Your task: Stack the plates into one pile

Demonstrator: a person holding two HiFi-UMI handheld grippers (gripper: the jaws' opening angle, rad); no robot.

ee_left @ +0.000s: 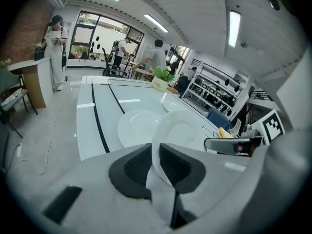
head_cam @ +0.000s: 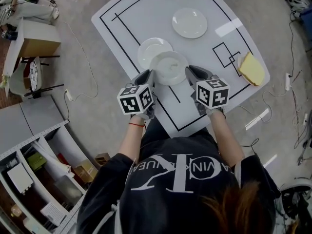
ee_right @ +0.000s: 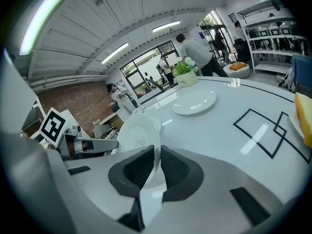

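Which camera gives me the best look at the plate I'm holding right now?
The head view: the whole held plate shows from above, between the left gripper and right gripper, overlapping a second plate. Each gripper view shows only its rim pinched in the jaws, the rest foreshortened.

Both arms reach up-frame from the lower centre of the head view. The left forearm (head_cam: 130, 141) and right forearm (head_cam: 227, 136) are bare and splay slightly apart.

The left gripper (head_cam: 149, 77) sits just left of centre and the right gripper (head_cam: 193, 73) just right of it, level with each other. Each carries its marker cube nearest the wrist, and both point toward the top of the frame, tipped downward.

- **Left gripper view:** jaws nearly together, dark pads (ee_left: 136, 167) clamped on the near rim of one white plate (head_cam: 169, 67).
- **Right gripper view:** the same, pads (ee_right: 178, 172) pinching that plate's opposite rim.
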